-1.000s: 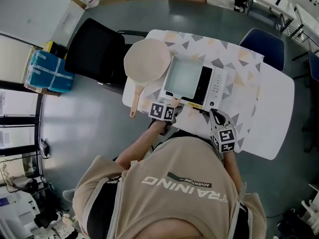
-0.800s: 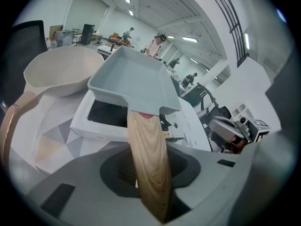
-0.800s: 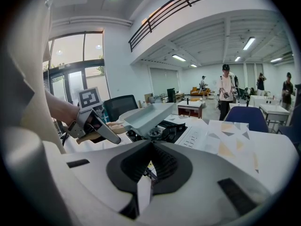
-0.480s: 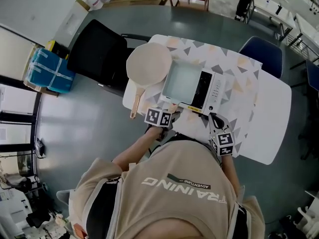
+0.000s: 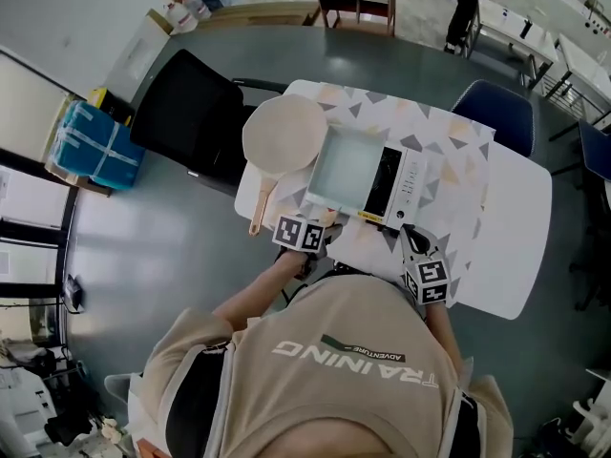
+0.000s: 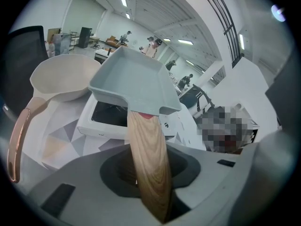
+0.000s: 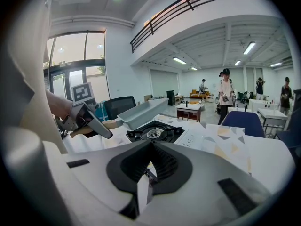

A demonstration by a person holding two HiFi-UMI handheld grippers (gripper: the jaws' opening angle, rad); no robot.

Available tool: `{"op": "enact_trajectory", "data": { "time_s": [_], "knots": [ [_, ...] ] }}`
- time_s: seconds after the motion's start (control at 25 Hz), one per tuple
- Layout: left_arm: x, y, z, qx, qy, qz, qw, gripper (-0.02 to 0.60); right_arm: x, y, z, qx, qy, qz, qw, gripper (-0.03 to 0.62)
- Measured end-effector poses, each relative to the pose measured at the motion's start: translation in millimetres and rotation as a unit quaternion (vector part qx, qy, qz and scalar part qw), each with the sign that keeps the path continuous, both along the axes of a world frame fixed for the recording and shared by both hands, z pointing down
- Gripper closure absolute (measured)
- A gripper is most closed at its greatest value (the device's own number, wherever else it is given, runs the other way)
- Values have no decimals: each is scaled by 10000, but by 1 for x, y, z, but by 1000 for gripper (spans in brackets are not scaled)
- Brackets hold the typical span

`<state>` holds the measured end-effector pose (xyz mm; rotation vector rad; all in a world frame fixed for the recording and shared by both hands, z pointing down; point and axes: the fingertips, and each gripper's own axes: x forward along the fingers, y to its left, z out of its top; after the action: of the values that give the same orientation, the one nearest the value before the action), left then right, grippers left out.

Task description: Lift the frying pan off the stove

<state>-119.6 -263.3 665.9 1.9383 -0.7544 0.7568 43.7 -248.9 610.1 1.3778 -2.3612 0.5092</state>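
Left hand-held gripper [image 6: 149,182] clamps the wooden handle [image 6: 146,145] so the frying pan [image 6: 129,81] hangs lifted clear of the stove [image 7: 153,133]

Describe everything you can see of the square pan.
The pan is square and deep, pale grey-blue, apparently coated metal, and looks empty. A light wooden handle joins it at a red collar. The left gripper is clamped on that handle, and nothing else touches the pan. It hangs tilted, far end higher, clear above the stove burner.
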Motion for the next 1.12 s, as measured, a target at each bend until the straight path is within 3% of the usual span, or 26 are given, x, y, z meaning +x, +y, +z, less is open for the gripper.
{"op": "enact_trajectory", "data": {
  "time_s": [0.52, 1.12],
  "knots": [
    [6, -6, -15, 37, 43, 147, 9999, 469, -3, -18, -18, 148, -11, -208, 9997, 595],
    [1, -9, -20, -61, 159, 126, 9998, 469, -18, -14, -21, 130, -373, -462, 9982, 595]
  ]
}}
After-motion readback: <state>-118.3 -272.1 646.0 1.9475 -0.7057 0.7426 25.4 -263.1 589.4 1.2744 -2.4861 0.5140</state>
